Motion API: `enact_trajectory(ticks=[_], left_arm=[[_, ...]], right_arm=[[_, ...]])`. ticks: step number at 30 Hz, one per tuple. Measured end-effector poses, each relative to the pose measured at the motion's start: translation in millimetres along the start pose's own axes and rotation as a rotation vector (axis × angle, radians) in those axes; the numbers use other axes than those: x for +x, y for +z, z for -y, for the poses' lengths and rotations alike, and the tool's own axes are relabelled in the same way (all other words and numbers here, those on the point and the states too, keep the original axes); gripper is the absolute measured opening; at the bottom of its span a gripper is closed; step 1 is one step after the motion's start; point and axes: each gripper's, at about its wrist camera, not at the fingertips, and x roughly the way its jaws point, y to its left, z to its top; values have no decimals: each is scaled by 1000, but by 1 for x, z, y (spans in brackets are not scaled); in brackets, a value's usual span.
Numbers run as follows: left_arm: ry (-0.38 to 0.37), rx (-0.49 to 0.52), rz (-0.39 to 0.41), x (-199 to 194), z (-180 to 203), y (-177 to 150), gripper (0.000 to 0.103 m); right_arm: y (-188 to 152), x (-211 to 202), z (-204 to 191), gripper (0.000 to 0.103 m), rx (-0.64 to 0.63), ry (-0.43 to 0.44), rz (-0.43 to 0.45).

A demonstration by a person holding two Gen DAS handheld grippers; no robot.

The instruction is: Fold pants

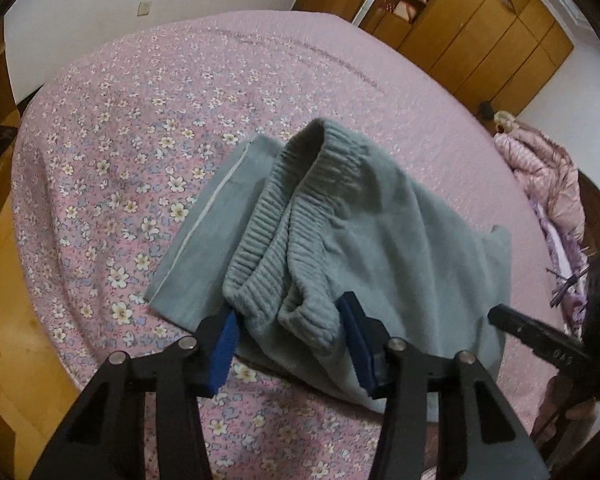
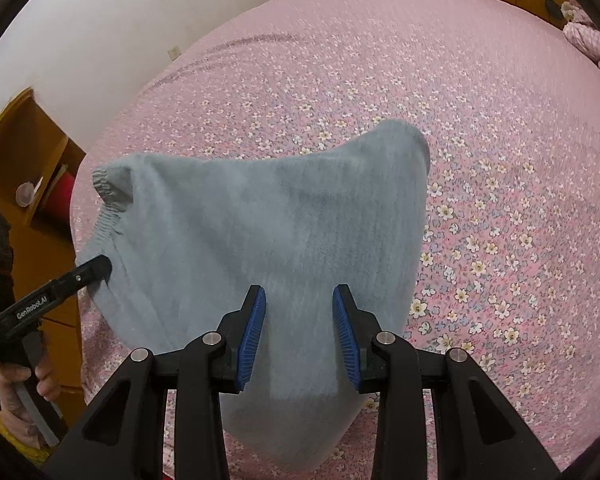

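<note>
The grey-blue fleece pants with a ribbed elastic waistband (image 1: 340, 216) lie folded over on the pink floral quilted bedspread (image 1: 120, 140), near its front edge. Left gripper (image 1: 288, 340) — jaws spread wide, blue pads on either side of the bunched waistband, nothing clamped. Right gripper (image 2: 299, 334) — jaws likewise apart, poised over the smooth fleece panel, gripping nothing. A hand (image 2: 20, 392) holds the left gripper's handle.

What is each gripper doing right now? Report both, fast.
Left gripper: open, fingers spread around the ribbed waistband of the grey pants, not clamped.
Right gripper: open, fingers apart over the pants, holding nothing.
</note>
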Motion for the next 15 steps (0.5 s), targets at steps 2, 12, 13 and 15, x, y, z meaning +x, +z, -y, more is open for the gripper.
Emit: enact_trajectory(ticks=[2,12,13,15], left_arm=[[-15,-30,4,2,-5,1,52],[-28,4,134,-28,4,1,23],[-25,7,152,-36,5,1,23],[-21,5,177,-47,0,2,23]], right_arm=[[1,2,-3,36,-3,-3,1],[0,-4,-1,36,-2,-14,22],[0,-5,-1,36,-3,-14,26],[0,-4,-2,36,-10,-7,33]])
